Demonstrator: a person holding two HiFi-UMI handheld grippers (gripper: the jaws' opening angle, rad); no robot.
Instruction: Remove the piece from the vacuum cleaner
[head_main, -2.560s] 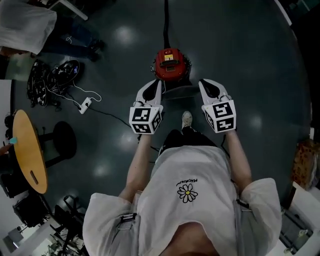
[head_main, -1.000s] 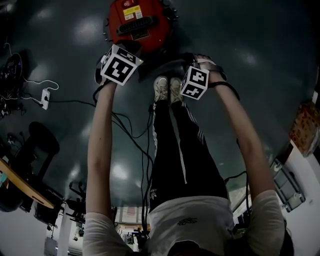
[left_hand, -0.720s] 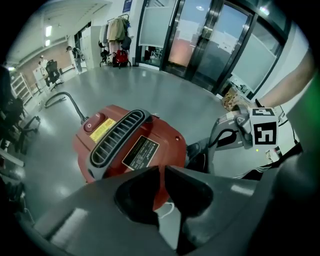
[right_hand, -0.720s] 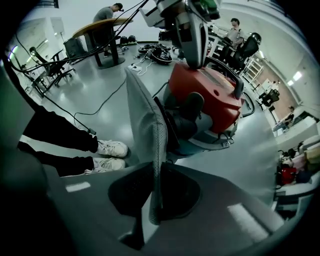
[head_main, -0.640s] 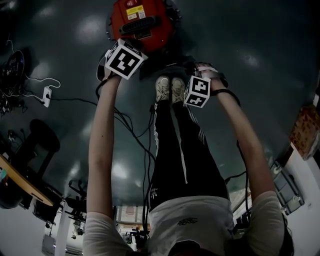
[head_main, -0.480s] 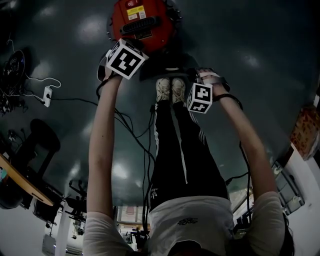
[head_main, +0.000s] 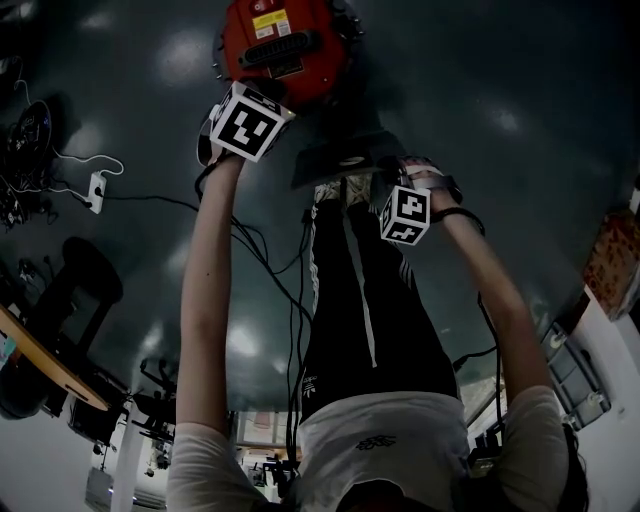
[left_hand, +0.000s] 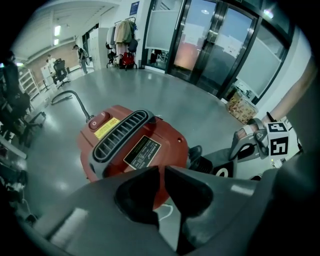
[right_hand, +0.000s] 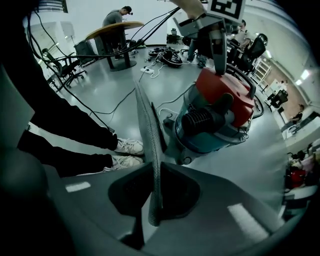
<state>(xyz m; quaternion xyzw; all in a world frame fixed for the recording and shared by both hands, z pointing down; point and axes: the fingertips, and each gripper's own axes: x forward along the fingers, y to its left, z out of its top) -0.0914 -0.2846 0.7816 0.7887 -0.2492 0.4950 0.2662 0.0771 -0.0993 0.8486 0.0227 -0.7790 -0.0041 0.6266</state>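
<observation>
The right gripper (right_hand: 156, 172) clamps the thin grey plate (right_hand: 148, 125) by its edge and holds it edge-on at frame centre, just beside the red vacuum cleaner (head_main: 285, 40). The left gripper (left_hand: 162, 172), jaws closed and empty, hovers over the housing, probably to steady it.

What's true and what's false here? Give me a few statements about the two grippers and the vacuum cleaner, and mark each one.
1. The right gripper is shut on a thin flat piece. True.
2. The top of the vacuum cleaner is yellow. False: it is red, with a dark vent grille.
3. The left gripper holds the flat piece. False: its jaws are close together with nothing between them, above the vacuum cleaner.
4. The person's shoes are white. True.
</observation>
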